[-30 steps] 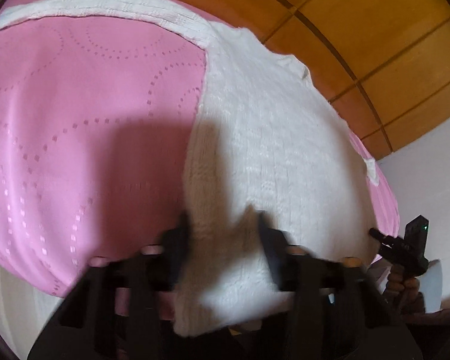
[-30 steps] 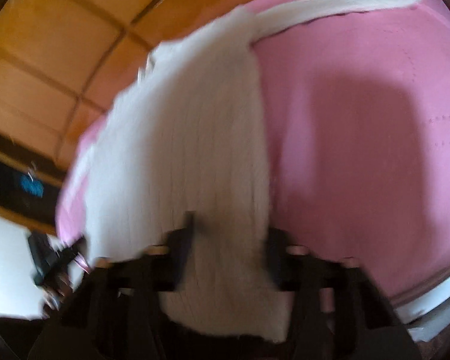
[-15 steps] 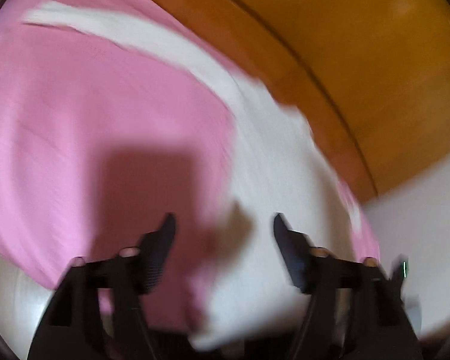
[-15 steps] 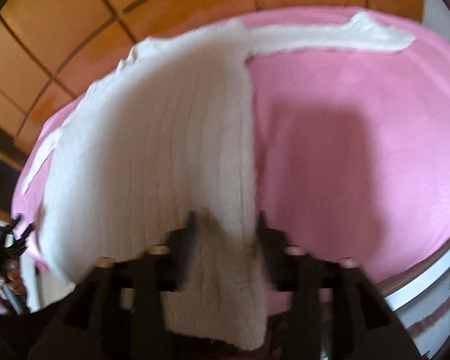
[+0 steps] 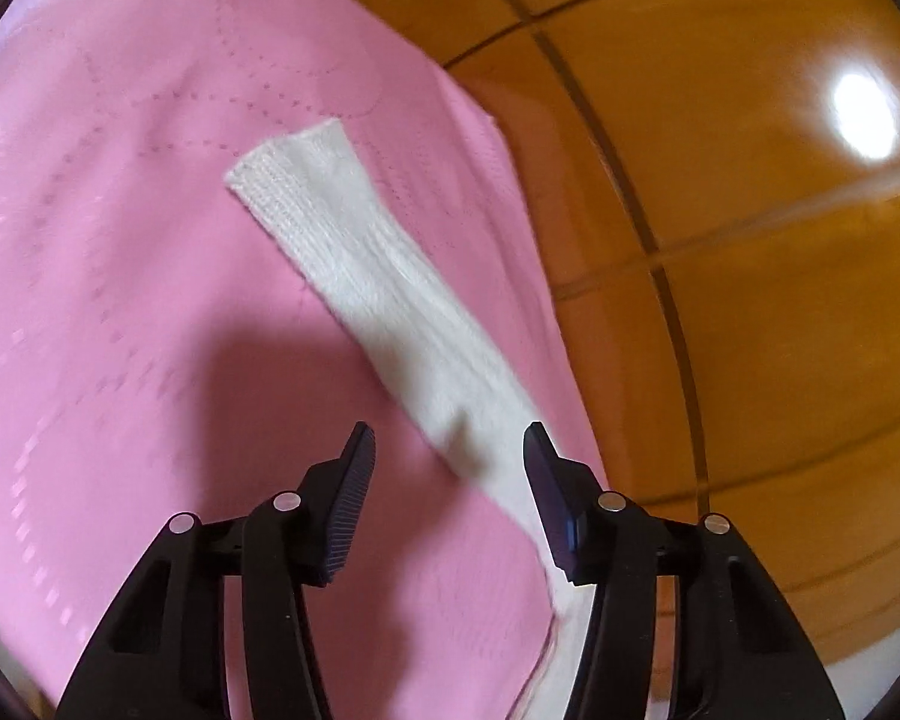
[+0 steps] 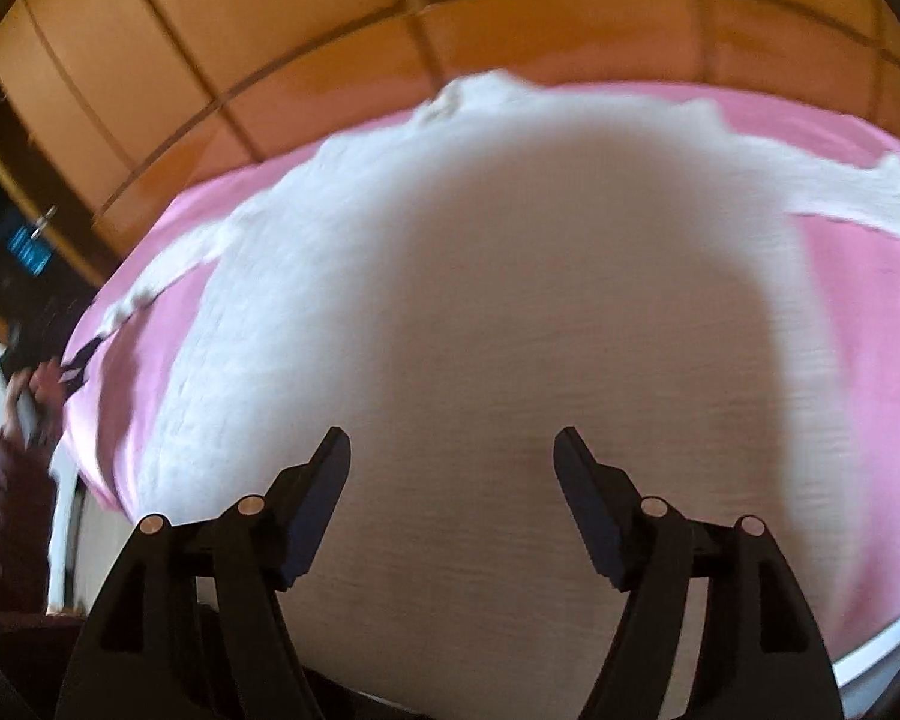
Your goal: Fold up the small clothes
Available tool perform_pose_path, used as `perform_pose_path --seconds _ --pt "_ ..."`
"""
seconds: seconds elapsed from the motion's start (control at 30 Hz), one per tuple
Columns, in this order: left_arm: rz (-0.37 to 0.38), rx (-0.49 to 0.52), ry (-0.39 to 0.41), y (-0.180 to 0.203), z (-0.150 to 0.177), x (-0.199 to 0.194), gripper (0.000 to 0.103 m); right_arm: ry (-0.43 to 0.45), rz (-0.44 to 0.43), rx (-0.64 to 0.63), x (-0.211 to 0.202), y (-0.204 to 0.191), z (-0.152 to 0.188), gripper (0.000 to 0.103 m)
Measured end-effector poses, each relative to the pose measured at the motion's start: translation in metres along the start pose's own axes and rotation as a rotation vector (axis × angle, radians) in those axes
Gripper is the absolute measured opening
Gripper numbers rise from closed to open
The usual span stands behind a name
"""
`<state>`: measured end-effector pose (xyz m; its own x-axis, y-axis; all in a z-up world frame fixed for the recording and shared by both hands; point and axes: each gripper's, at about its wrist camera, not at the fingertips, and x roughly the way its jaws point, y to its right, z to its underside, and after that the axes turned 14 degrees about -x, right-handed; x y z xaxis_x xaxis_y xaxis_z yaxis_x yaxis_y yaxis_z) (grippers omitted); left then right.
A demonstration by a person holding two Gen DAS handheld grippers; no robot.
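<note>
The left claw [image 5: 444, 450] points forward and downward, its two black ribbed fingers [image 5: 354, 480] standing apart. Its jaws opened wide within the last second and have just been closing a little; they press on nothing. The right claw [image 6: 452, 450] tilts more steeply downward, its fingers [image 6: 324, 480] spread wider, and its jaws have just been opening, with nothing gripped between them. In the right wrist view a hand [image 6: 30, 396] in a dark red sleeve [image 6: 0, 510] shows at the far left edge.
</note>
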<state>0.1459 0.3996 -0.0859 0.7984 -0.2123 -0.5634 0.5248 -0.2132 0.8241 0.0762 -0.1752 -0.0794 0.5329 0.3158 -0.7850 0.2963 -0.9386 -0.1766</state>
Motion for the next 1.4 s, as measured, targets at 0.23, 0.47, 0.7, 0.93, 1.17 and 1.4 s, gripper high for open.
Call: perform_pose_path --seconds 0.23,0.47,0.7,0.93,1.17,1.4 --pt "-0.005 -0.127 0.040 -0.011 -0.031 0.036 0.049 -0.051 -0.068 0.035 0.030 -0.003 0.006 0.083" --pt "0.013 0.024 0.077 0.003 -0.030 -0.005 0.004 -0.076 -0.128 0.000 0.037 -0.003 0.005 0.101" --pt "-0.357 0.227 0.095 -0.009 -0.025 0.006 0.007 -0.054 -0.121 -0.007 0.037 -0.003 0.008 0.101" --pt "-0.361 0.316 0.273 0.023 0.016 -0.022 0.055 -0.066 -0.087 -0.064 0.038 -0.010 0.011 0.101" --pt "-0.178 0.603 0.116 0.079 0.125 -0.013 0.069 -0.068 -0.046 -0.118 0.042 -0.019 0.014 0.101" --pt "-0.079 0.836 -0.208 0.088 0.284 0.038 0.081 -0.007 -0.058 -0.150 0.026 -0.015 0.024 0.101"
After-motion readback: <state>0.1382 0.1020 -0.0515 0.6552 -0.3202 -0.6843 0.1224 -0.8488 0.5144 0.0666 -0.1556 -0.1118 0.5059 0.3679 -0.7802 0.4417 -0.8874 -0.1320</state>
